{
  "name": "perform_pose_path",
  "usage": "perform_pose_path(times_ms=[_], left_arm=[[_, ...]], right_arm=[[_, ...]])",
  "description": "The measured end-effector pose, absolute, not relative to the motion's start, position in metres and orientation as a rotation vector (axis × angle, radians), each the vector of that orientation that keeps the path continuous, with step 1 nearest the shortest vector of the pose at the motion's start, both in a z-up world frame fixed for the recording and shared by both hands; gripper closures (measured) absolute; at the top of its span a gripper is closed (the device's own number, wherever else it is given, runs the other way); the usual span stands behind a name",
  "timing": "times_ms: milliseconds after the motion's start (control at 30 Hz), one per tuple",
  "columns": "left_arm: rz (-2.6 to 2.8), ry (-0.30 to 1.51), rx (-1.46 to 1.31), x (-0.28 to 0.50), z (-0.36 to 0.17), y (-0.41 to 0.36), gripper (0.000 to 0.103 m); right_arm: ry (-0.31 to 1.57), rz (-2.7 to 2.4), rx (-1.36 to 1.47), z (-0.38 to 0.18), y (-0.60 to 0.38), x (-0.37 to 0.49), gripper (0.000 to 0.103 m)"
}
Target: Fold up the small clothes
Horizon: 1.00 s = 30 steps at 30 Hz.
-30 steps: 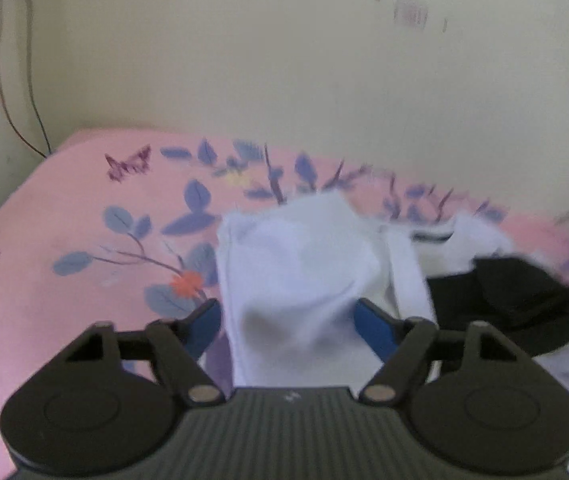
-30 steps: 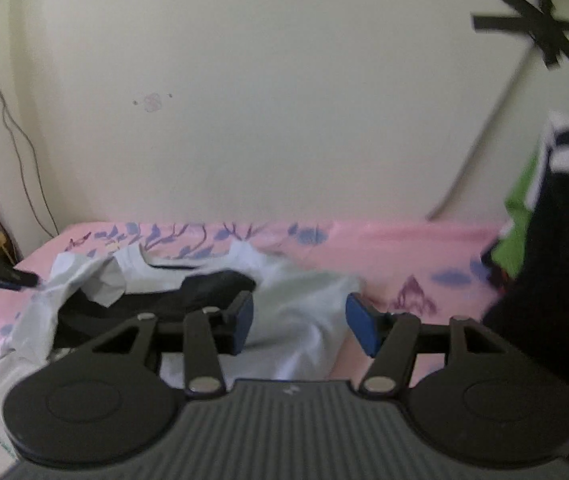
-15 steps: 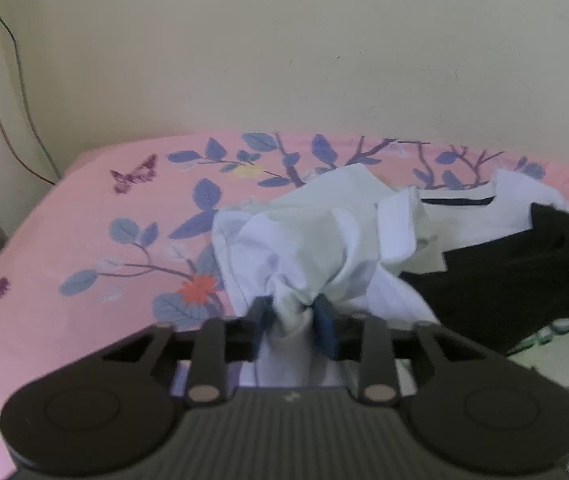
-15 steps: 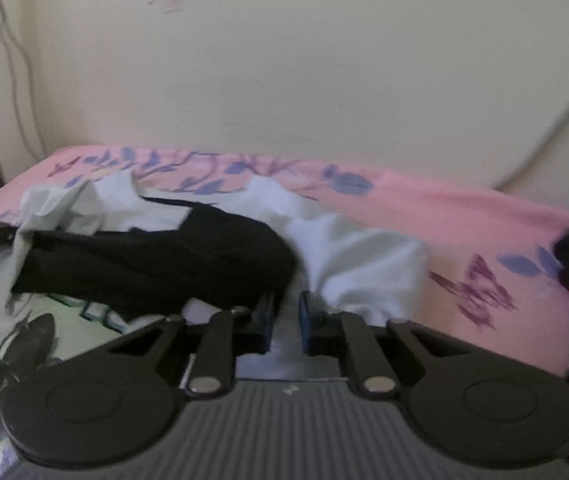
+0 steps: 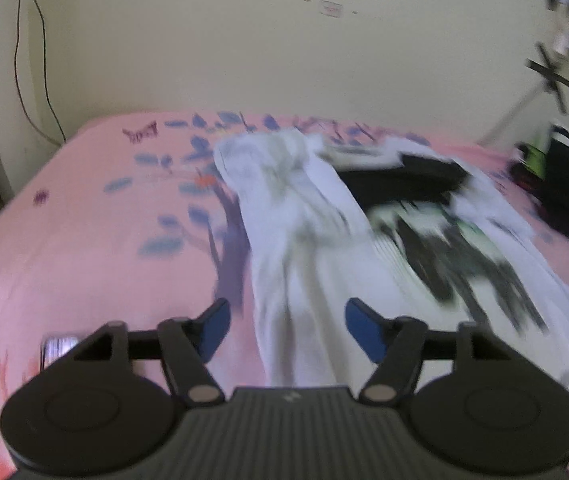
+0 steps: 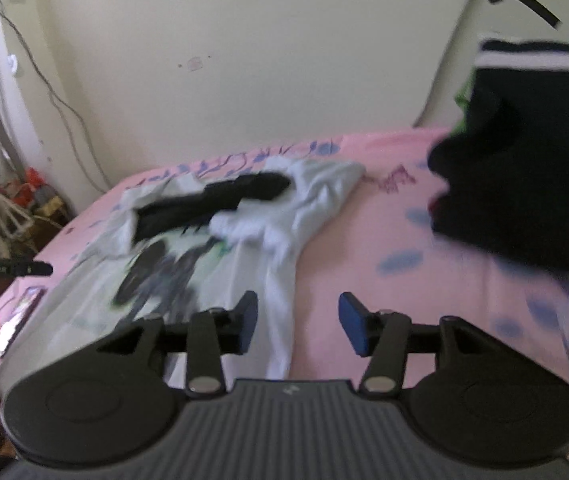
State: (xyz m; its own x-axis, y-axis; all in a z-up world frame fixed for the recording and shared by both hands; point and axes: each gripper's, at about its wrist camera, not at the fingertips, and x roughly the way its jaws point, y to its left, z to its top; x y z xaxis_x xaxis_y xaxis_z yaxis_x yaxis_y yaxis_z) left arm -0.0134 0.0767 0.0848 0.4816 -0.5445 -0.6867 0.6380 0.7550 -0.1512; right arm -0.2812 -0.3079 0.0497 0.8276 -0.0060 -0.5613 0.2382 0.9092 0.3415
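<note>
Two fisheye views look forward along hand-held tongs over a bed; both are blurred.

Left wrist view: nearest, at six o'clock, is the black body of the left gripper [image 5: 286,330]. Its blue pads [image 5: 214,330] stand wide apart and released; the jaws have just been opening. The near hem of a white T-shirt [image 5: 304,264] lies on the bed in the gap between them, but neither pad presses on it. The shirt runs from there toward twelve o'clock, lengthwise across the pink bedsheet [image 5: 84,240], which is printed with blue leaves and a butterfly. A black and green print covers the shirt's front toward three o'clock, and a black garment [image 5: 404,180] lies across its far end. At seven o'clock a small shiny object, too blurred to identify, sits on the sheet. Farthest away is a cream wall with a dark cable at ten o'clock.

Right wrist view: the right gripper [image 6: 296,322] fills the bottom, pads parted and released, having just been opening. A narrow edge of the T-shirt lies below the gap, untouched. The shirt spreads toward ten o'clock. A pile of dark clothes [image 6: 524,184] sits on the sheet at two o'clock. The tip of the left gripper shows at nine o'clock.
</note>
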Motion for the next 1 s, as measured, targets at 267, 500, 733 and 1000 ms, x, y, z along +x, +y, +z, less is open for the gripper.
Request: perform_pose_path(times_ms=[267,500,733,1000], left_arm=[[-0.766,0.849,0.043,-0.082,0.066,0.128,0.015],[-0.798,0.856,0.066,-0.119,0.058,0.139,0.016],[-0.768,0.879,0.098,-0.128,0.056,0.141,0.093],[-0.812,0.78,-0.243,-0.106,0.114,0.196,0.094]], right_arm=[[0.591,-0.092,0.568,0.034,-0.279,-0.359,0.046],[0.633,-0.013,0.55,0.023,-0.243,-0.388,0.046],[0.655,-0.025,0.495,0.02,-0.212,-0.391,0.101],[0.386,-0.048,0.522,0.081,-0.241,-0.409,0.102]])
